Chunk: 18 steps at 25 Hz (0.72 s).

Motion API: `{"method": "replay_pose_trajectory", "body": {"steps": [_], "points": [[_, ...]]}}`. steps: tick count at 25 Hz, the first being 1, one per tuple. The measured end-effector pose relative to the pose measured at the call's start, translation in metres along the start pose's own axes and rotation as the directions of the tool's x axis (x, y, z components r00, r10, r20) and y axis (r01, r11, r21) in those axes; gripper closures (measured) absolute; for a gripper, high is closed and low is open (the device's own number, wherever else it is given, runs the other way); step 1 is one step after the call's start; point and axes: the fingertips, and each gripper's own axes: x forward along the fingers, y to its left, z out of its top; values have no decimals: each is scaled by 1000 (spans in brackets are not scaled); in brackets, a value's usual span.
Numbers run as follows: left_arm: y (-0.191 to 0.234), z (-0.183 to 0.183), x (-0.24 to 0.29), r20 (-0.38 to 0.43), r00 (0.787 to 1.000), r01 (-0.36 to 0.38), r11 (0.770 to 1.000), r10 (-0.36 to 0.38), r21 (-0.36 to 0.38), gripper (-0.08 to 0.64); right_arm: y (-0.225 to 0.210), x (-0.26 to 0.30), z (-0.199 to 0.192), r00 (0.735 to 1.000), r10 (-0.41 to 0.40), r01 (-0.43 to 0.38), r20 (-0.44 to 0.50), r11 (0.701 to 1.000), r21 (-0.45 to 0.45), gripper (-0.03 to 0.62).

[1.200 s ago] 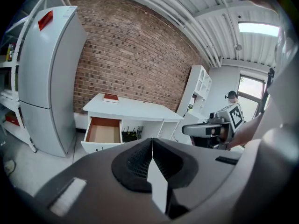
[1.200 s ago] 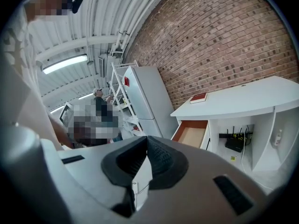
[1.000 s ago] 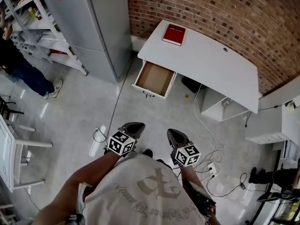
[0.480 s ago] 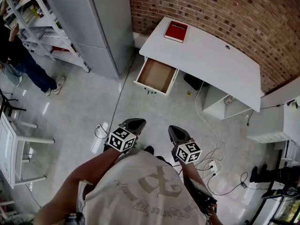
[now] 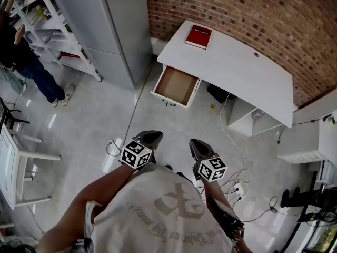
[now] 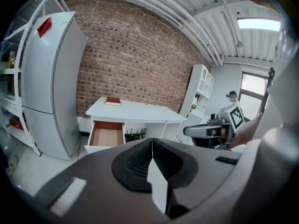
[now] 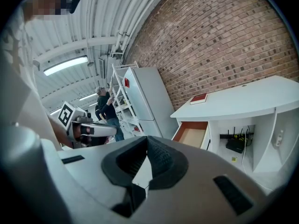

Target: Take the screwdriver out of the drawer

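The white desk (image 5: 237,70) stands against the brick wall with its drawer (image 5: 175,86) pulled open. The drawer's brown inside looks bare; I see no screwdriver in any view. Both grippers hang close to my body, well short of the desk. My left gripper (image 5: 150,137) is shut with nothing between its jaws, and so is my right gripper (image 5: 196,146). In the left gripper view the drawer (image 6: 106,133) lies ahead and left of the closed jaws (image 6: 152,146). In the right gripper view the drawer (image 7: 192,134) lies ahead, right of the closed jaws (image 7: 146,148).
A red book (image 5: 197,37) lies on the desk's far left corner. A grey fridge (image 5: 105,25) stands left of the desk, with metal shelving (image 5: 47,30) and a person (image 5: 26,70) beyond. Cables and a power strip (image 5: 239,188) lie on the floor to my right.
The desk and drawer have shifted slightly in the head view as I moved. The person at the shelving has stepped a little. Both grippers stay shut and held near my body.
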Motion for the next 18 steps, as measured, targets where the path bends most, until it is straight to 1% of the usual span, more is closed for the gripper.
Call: {"method": "replay_pose_trajectory", "body": {"steps": [7,10,15,18], "points": [[6,4,1,1,1000,-24,1000,24,-10,552,-5,8,4,1000,15,-15,-9,1000,6,586],[7,6,6,-4,1000,-17,1000,17,-13,552,-10,14,4,1000,18,-18,-22,1000,10,586],[24,-1,13,-21,1000,-16,999,15,-43,552,-15,25,1,999,8,-8,-42,1000,18,586],[31,3,24,-23,1000,4,999,-5,-45,552,-19,31,0,999,-6,8,-48,1000,25,586]]}}
